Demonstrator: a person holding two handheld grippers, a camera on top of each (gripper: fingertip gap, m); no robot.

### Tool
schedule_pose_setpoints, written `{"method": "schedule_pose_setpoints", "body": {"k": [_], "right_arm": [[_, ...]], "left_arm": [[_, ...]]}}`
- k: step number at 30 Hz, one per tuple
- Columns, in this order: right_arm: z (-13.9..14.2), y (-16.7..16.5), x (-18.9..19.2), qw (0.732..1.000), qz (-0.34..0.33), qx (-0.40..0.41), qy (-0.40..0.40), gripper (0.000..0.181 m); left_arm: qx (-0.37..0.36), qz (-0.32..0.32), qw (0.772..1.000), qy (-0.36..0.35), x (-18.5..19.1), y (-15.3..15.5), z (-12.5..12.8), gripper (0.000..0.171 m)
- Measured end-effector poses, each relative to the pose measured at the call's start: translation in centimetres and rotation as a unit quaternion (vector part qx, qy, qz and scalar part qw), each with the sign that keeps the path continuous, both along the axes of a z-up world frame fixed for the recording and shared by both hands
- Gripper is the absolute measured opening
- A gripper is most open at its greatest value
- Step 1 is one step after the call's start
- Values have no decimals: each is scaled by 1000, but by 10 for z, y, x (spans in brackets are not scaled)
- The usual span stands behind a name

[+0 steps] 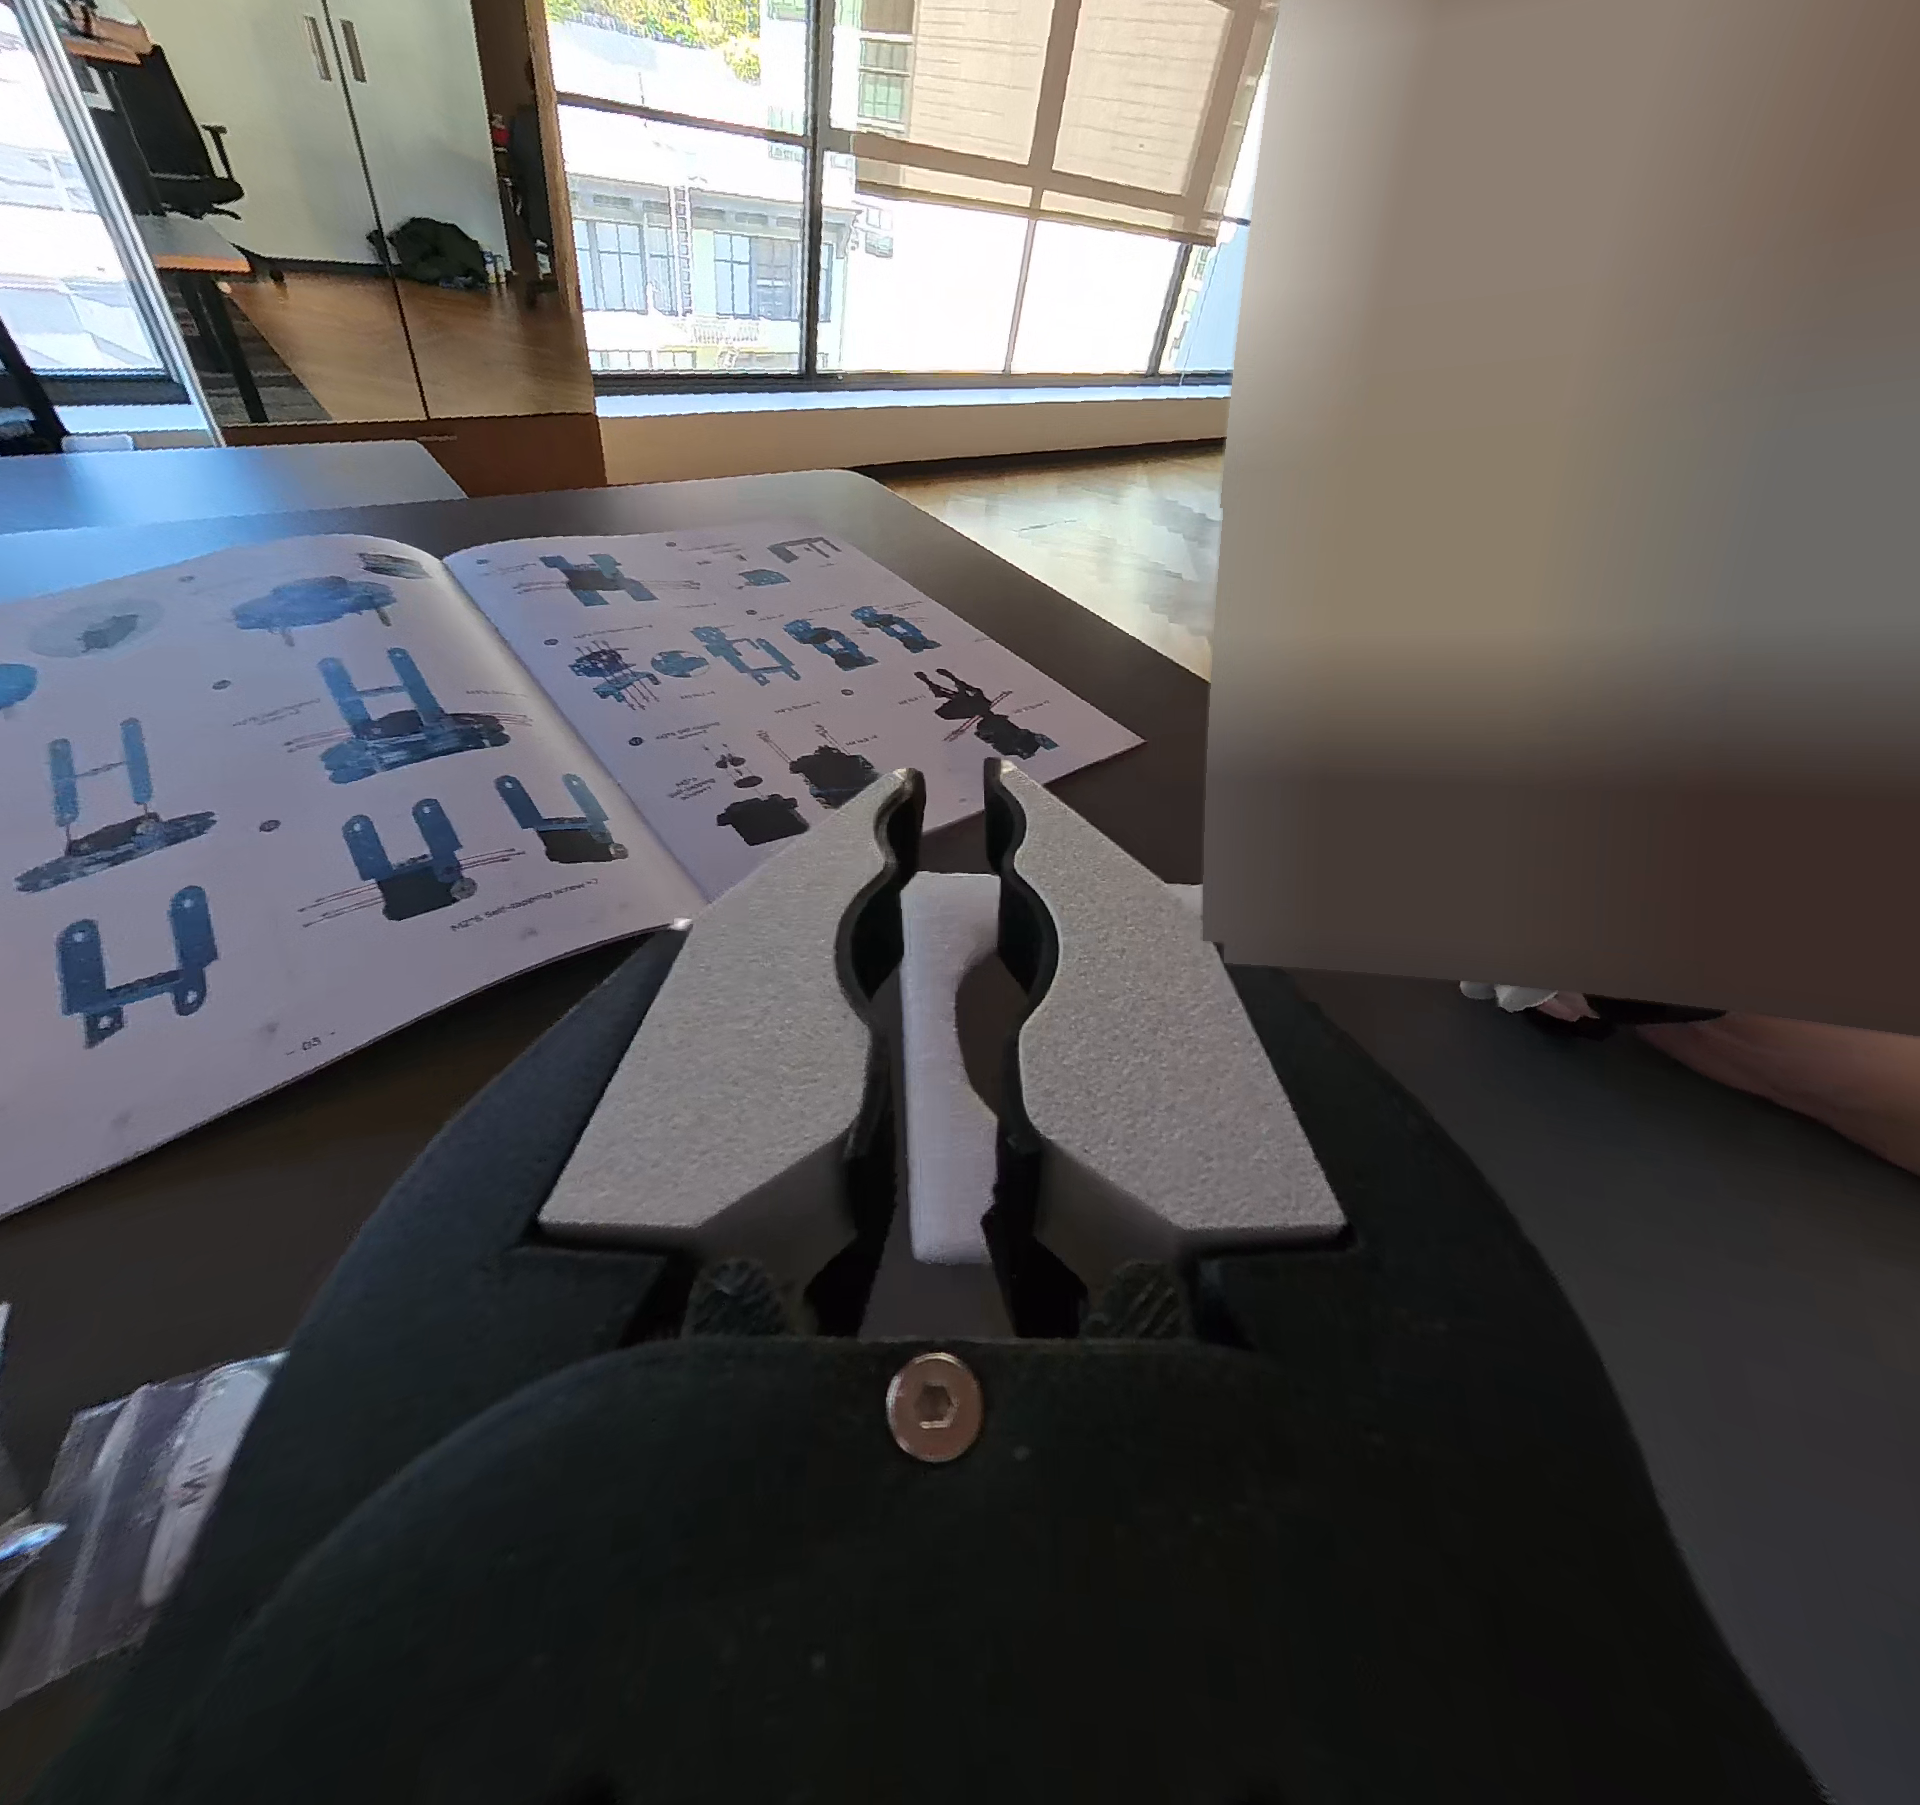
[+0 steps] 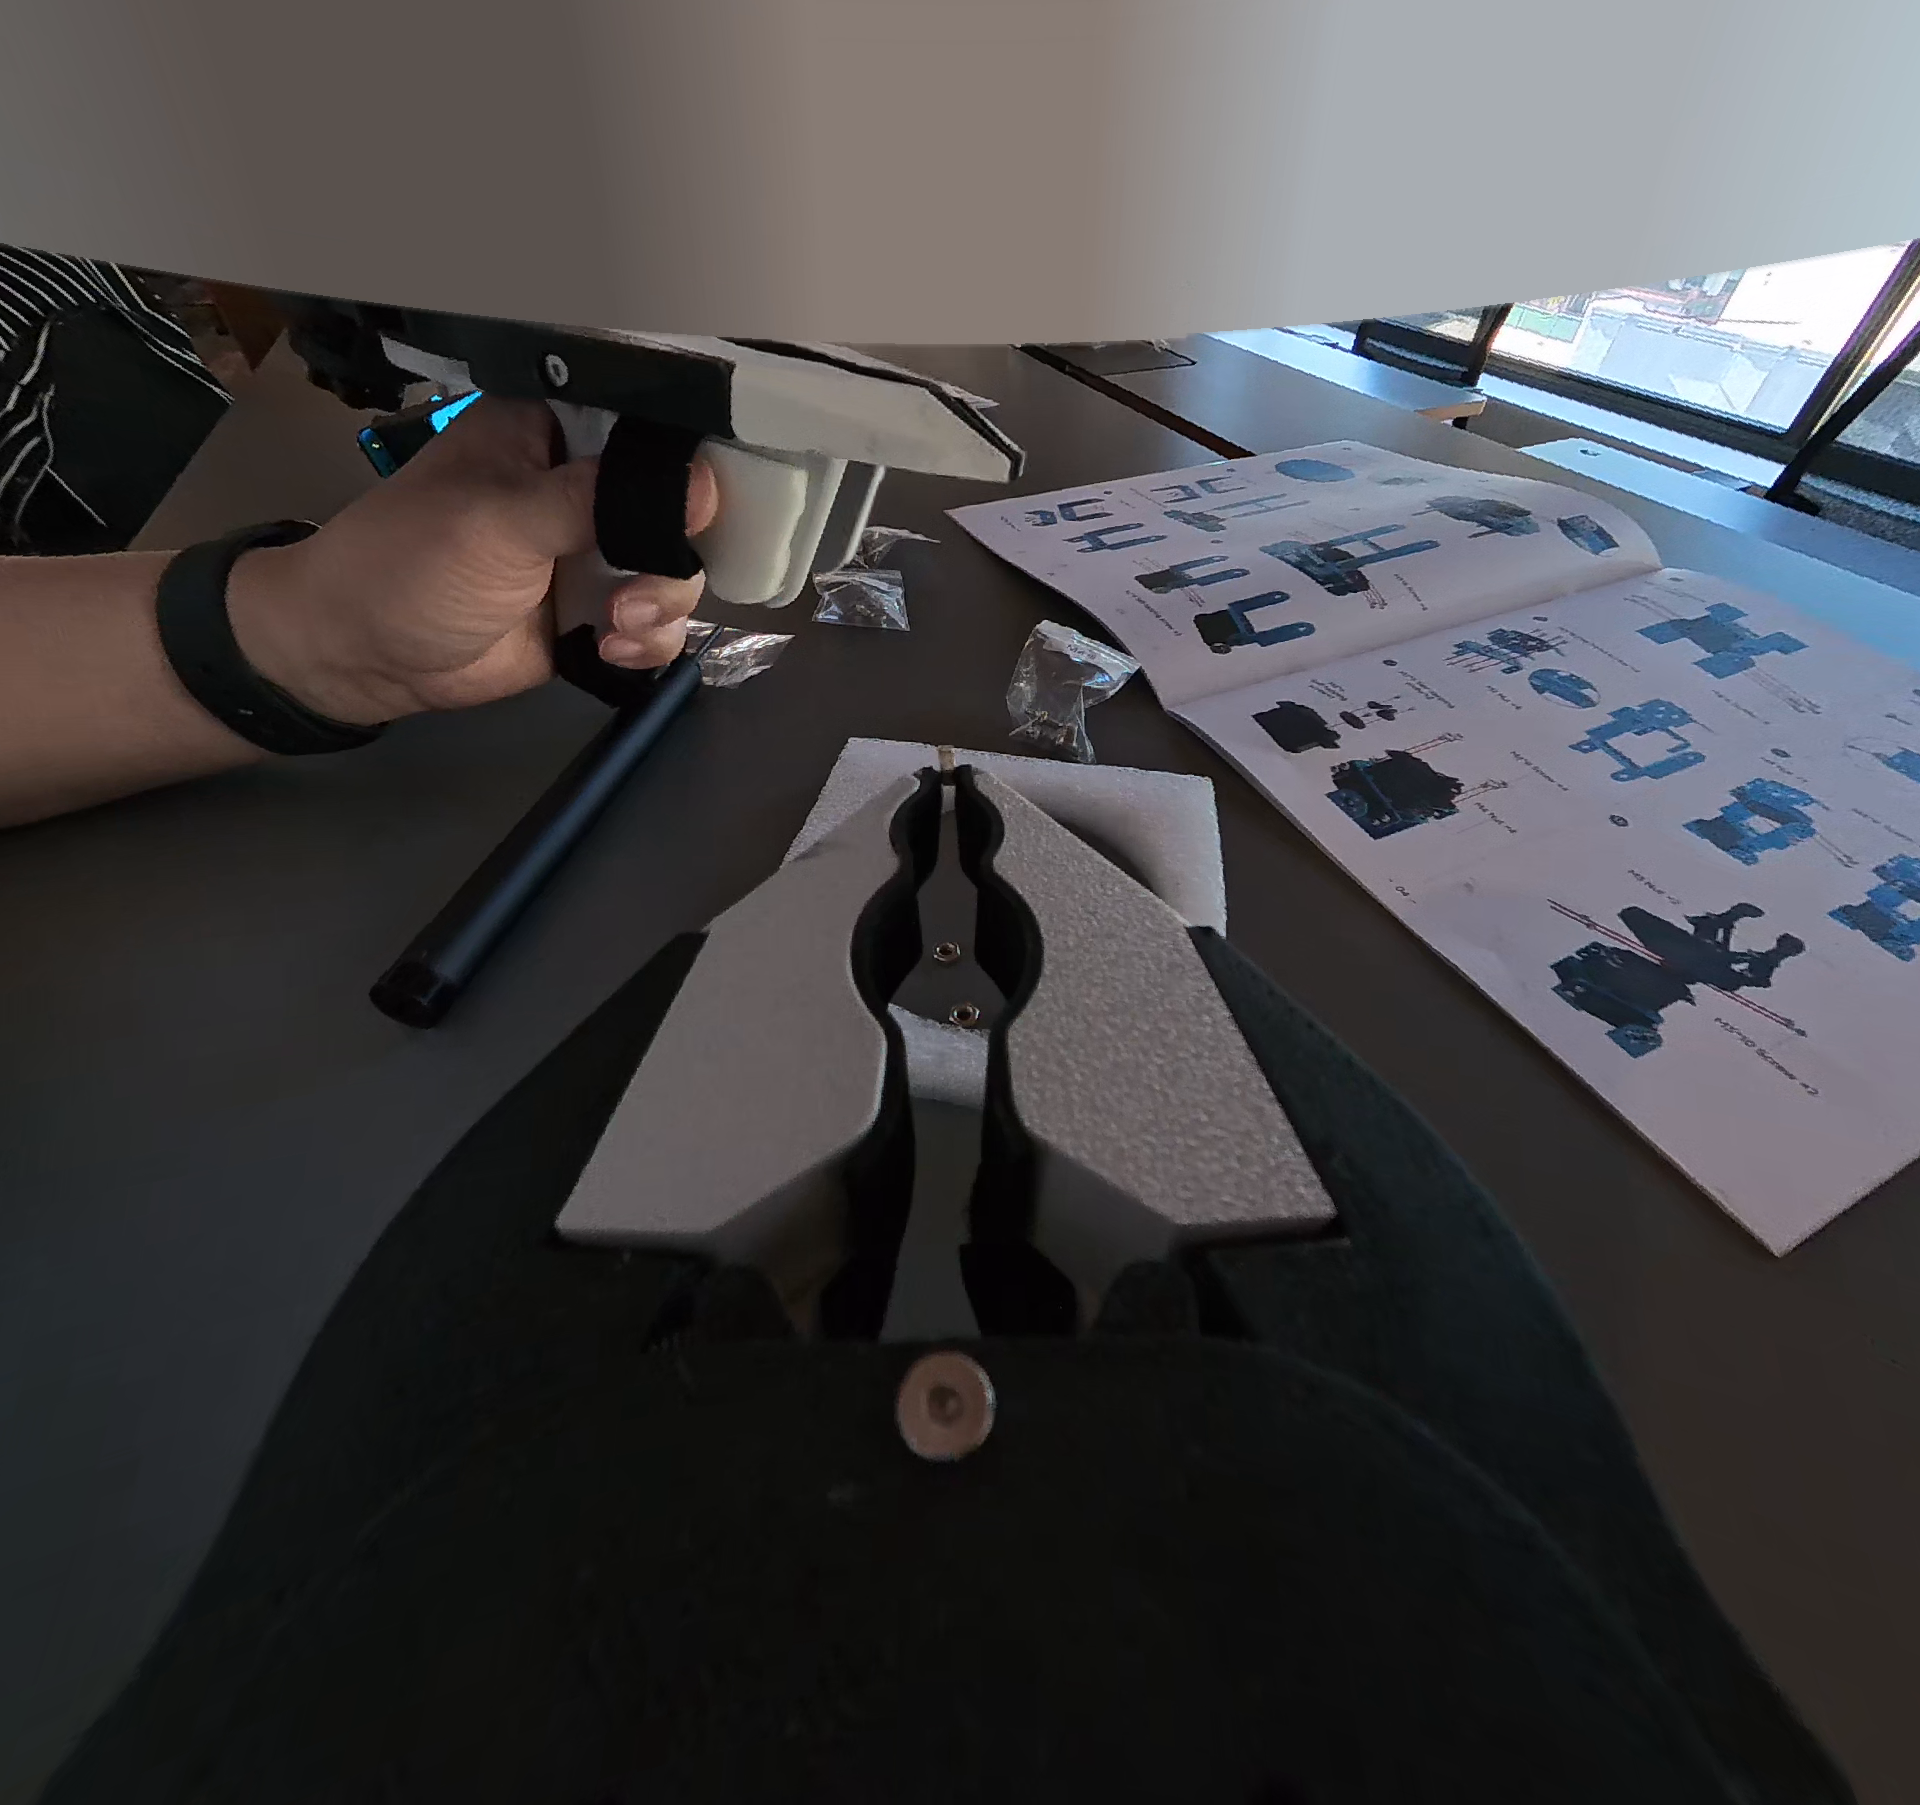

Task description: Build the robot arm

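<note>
My right gripper (image 2: 948, 784) hangs low over a white foam pad (image 2: 1122, 820) on the dark table (image 2: 208, 1132). Its tips are pinched on a small pale piece (image 2: 948, 756). Through the gap behind the tips I see a black plate with two small nuts (image 2: 951, 976); whether it is held or lying on the foam I cannot tell. My left gripper (image 1: 956, 784) is held above the table with its tips a narrow gap apart and nothing between them. It points at the open instruction booklet (image 1: 312, 820). It also shows in the right wrist view (image 2: 883, 425), in a hand with a black wristband.
A dark tube (image 2: 540, 841) lies left of the foam. Small clear bags of screws (image 2: 1060, 690) lie between the tube and the booklet (image 2: 1558, 820), and another bag (image 1: 135, 1506) is at my left gripper's lower left. A person's arm (image 1: 1787, 1080) rests at the right. Spacing between my two grippers at the tips: around 9 cm.
</note>
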State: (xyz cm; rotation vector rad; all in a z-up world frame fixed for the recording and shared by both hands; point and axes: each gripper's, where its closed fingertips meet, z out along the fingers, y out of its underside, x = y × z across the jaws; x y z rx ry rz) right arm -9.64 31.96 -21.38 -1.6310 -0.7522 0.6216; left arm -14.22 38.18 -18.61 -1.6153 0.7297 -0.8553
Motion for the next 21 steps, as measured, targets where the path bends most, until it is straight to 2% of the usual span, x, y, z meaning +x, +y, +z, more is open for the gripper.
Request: {"method": "schedule_pose_setpoints", "body": {"k": [4,7,11,15,21], "right_arm": [[1,0,0,1000,-2,9,-5,2],[1,2,1,1000,-7,12,-6,2],[5,8,9,999,-26,9,16,2],[7,13,17,998,-47,7,32,2],[8,17,21,998,-62,13,30,2]], "left_arm": [[-1,-4,1000,-3,3,-3,1,10],[-32,-22,998,-48,7,-11,7,10],[-71,-48,989,-124,18,-33,20,7],[-104,-95,973,-183,38,-69,27,6],[-74,-145,974,-157,60,-106,26,4]]}}
